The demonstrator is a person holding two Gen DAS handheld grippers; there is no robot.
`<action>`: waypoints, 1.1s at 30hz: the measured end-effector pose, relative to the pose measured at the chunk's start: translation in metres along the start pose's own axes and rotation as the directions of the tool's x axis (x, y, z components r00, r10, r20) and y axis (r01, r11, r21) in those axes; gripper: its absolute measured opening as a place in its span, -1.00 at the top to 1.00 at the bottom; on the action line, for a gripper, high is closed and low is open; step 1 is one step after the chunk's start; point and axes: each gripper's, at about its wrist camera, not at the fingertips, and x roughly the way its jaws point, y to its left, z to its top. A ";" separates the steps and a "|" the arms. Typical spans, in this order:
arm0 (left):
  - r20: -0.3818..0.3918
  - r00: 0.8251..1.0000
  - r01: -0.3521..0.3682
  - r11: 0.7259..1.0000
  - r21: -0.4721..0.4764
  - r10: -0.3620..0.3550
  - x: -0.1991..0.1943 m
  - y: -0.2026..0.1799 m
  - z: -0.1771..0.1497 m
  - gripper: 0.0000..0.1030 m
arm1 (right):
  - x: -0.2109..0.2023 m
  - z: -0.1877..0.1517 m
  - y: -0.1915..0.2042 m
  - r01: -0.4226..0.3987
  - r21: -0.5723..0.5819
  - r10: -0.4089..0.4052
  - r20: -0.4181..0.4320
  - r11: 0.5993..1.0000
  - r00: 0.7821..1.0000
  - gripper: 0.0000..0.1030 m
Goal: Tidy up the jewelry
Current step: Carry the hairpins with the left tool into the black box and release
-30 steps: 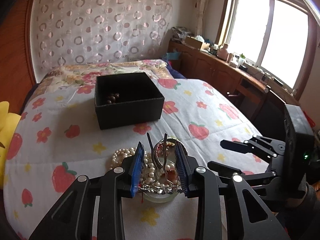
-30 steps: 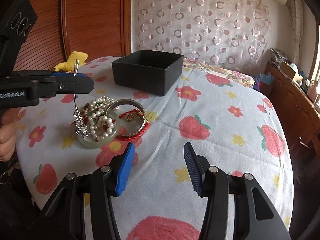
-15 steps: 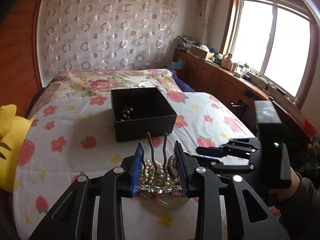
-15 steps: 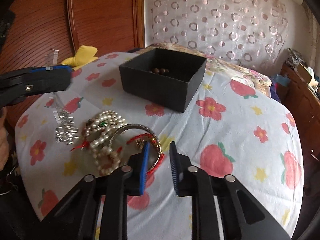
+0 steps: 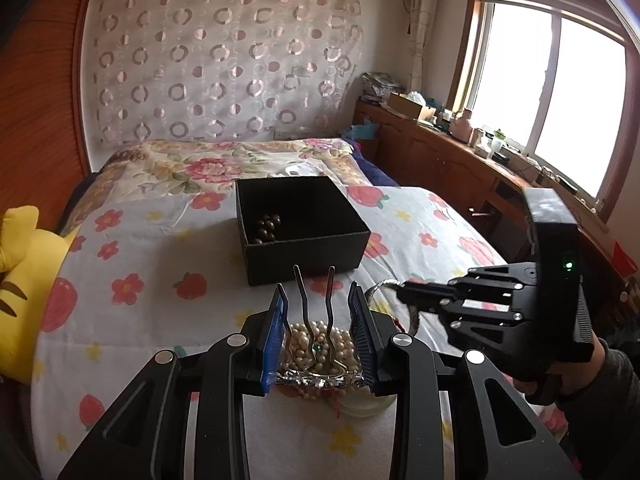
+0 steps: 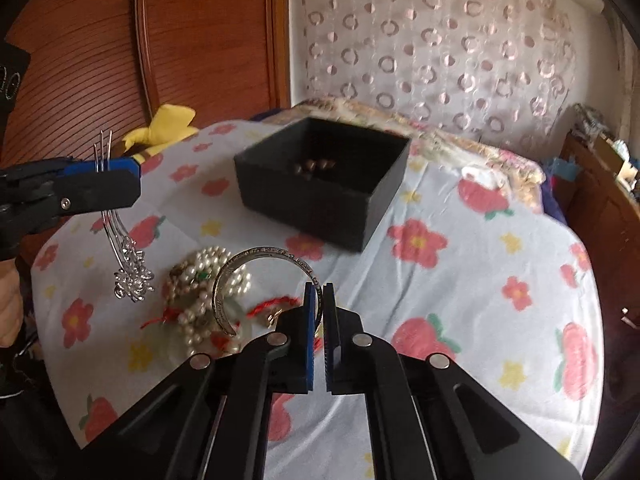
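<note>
Shiny silver metal hairpin (image 6: 129,268), glossy pearl beads (image 5: 320,336), engraved polished metal bangle (image 6: 256,268), matt black cardboard box (image 5: 304,236), soft printed cotton bedsheet (image 5: 168,308)

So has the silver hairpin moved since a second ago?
Yes. The silver hairpin, in the left gripper, now hangs clear left of the pearls, lifted off the pile.

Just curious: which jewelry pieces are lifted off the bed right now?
Two: the silver hairpin hanging from the left gripper, and the engraved silver bangle clamped in the right gripper. The pearls lie on the bedsheet.
</note>
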 end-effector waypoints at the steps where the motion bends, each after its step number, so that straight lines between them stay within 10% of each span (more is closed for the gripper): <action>1: 0.001 1.000 -0.001 1.000 -0.001 0.001 0.000 0.001 0.001 0.41 | -0.001 0.003 -0.001 0.013 -0.005 -0.013 0.004 1.000 1.000 0.92; 33: -0.022 0.992 -0.127 0.992 0.027 0.128 0.094 0.024 0.106 0.39 | 0.026 0.073 -0.040 0.118 0.023 -0.119 0.056 0.993 0.991 0.92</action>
